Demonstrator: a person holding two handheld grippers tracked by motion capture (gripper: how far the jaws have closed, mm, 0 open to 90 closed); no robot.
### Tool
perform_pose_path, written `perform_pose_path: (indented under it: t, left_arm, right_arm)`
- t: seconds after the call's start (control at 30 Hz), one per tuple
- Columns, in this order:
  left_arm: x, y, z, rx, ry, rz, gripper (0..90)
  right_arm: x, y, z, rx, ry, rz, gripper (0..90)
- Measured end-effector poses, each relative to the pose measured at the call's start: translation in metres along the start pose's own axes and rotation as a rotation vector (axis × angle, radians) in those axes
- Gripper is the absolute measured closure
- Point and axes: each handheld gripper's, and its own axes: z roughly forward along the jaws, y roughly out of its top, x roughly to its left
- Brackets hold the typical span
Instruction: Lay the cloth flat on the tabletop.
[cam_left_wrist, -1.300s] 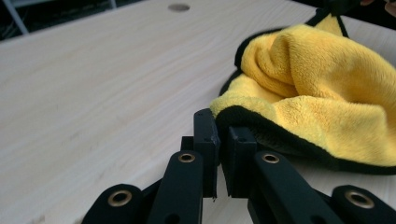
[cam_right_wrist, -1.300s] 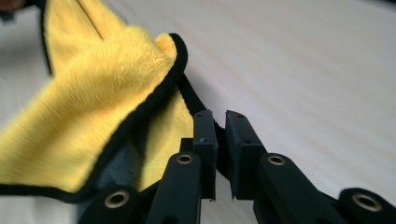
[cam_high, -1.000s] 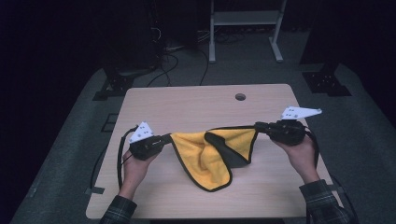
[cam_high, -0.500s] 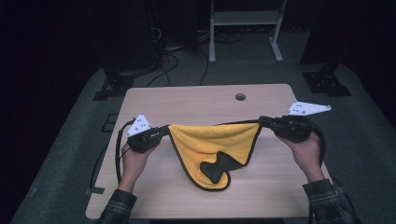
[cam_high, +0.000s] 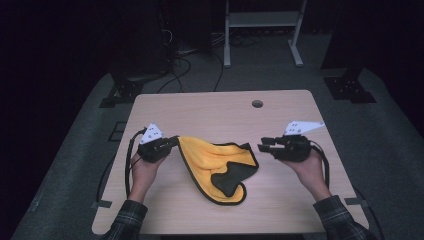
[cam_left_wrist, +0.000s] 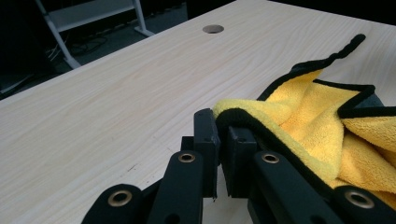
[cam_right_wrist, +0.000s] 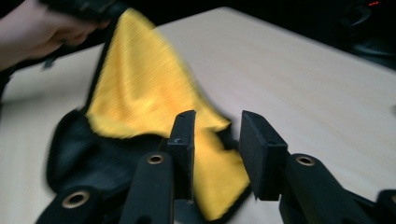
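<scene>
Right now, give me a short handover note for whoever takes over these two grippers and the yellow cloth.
Left gripper: shut on one corner of the yellow cloth, holding that corner just above the table.
Right gripper: jaws have just been opening; nothing between the fingers, and it sits apart from the cloth's near edge.
Cloth: rumpled mid-table, yellow face up, part folded over showing its dark side.
Done: right corner let go.
Left, probably: regrip and lay it out or fold it.

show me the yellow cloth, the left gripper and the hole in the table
yellow cloth (cam_high: 210, 157), high view, on its yellow middle
left gripper (cam_left_wrist: 223, 142), left gripper view, between the fingertips, clamped on the cloth's black hem
hole in the table (cam_high: 257, 104), high view, on its dark centre
</scene>
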Motion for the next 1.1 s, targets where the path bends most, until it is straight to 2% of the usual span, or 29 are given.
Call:
perform_pose_path:
  t: [0.03,0.07,0.13,0.17,0.2,0.23,0.3,0.37,0.43,0.5,0.57,0.6,0.63,0.67,0.7,0.77,0.83,0.87,0.9,0.93,1.1]
  left_arm:
    - [0.0,0.0,0.0,0.001,0.0,0.003,85.1]
    - [0.0,0.0,0.0,0.003,0.0,0.003,85.1]
    - [0.0,0.0,0.0,0.003,0.0,0.004,85.1]
    - [-0.001,0.0,0.0,0.003,0.0,0.004,85.1]
    - [-0.001,0.0,0.0,0.003,-0.001,0.005,85.1]
    - [-0.002,0.0,-0.001,0.003,-0.003,0.006,85.1]
    - [-0.002,0.0,-0.001,0.003,-0.003,0.007,85.1]
    - [-0.003,-0.001,-0.001,0.002,-0.005,0.004,85.1]
    - [-0.003,-0.001,-0.002,0.002,-0.008,0.005,85.1]
    - [-0.003,-0.001,-0.002,0.0,-0.007,0.005,85.1]
    - [-0.004,-0.001,-0.002,-0.003,-0.009,0.005,85.1]
    - [-0.004,-0.001,-0.003,-0.001,-0.008,0.007,85.1]
    - [-0.004,-0.001,-0.004,0.004,-0.006,0.012,85.2]
    - [-0.004,-0.001,-0.004,0.004,-0.006,0.012,85.1]
    - [-0.004,-0.001,-0.006,0.007,-0.002,0.015,85.1]
    - [-0.003,-0.002,-0.009,0.007,0.001,0.014,85.2]
    - [-0.002,-0.003,-0.012,0.005,0.004,0.014,85.2]
    - [-0.002,-0.003,-0.014,0.001,0.007,0.012,85.2]
    - [-0.002,-0.004,-0.016,0.0,0.009,0.011,85.2]
    - [-0.002,-0.004,-0.017,0.003,0.012,0.012,85.2]
    - [-0.004,-0.008,-0.022,0.001,0.007,-0.006,85.2]
  right_arm:
    - [0.009,-0.004,0.005,0.014,0.017,-0.013,62.5]
    - [0.02,-0.008,0.013,0.031,0.056,-0.024,60.3]
    - [0.025,-0.008,0.016,0.036,0.071,-0.032,59.9]
    - [0.032,-0.007,0.022,0.045,0.092,-0.043,57.5]
    - [0.037,-0.006,0.028,0.046,0.118,-0.048,55.1]
    - [0.051,-0.004,0.04,0.049,0.174,-0.061,51.0]
    - [0.055,-0.003,0.043,0.051,0.184,-0.063,49.6]
    - [0.071,-0.002,0.055,0.063,0.232,-0.084,49.3]
    - [0.09,-0.004,0.072,0.105,0.275,-0.114,48.8]
    - [0.094,-0.005,0.076,0.119,0.276,-0.122,48.6]
    - [0.103,-0.009,0.09,0.178,0.262,-0.14,49.3]
    - [0.105,-0.012,0.097,0.206,0.25,-0.151,58.6]
    - [0.103,-0.016,0.102,0.247,0.237,-0.165,80.4]
    - [0.103,-0.016,0.102,0.247,0.237,-0.165,80.4]
    - [0.102,-0.016,0.101,0.247,0.228,-0.153,85.1]
    - [0.092,-0.014,0.091,0.219,0.196,-0.121,86.0]
    - [0.076,-0.009,0.071,0.161,0.156,-0.086,86.4]
    - [0.069,-0.008,0.061,0.138,0.132,-0.073,86.5]
    - [0.055,-0.007,0.042,0.101,0.083,-0.045,86.7]
    - [0.055,-0.007,0.042,0.101,0.083,-0.045,86.7]
    - [0.018,-0.014,0.001,0.053,-0.055,0.023,86.9]
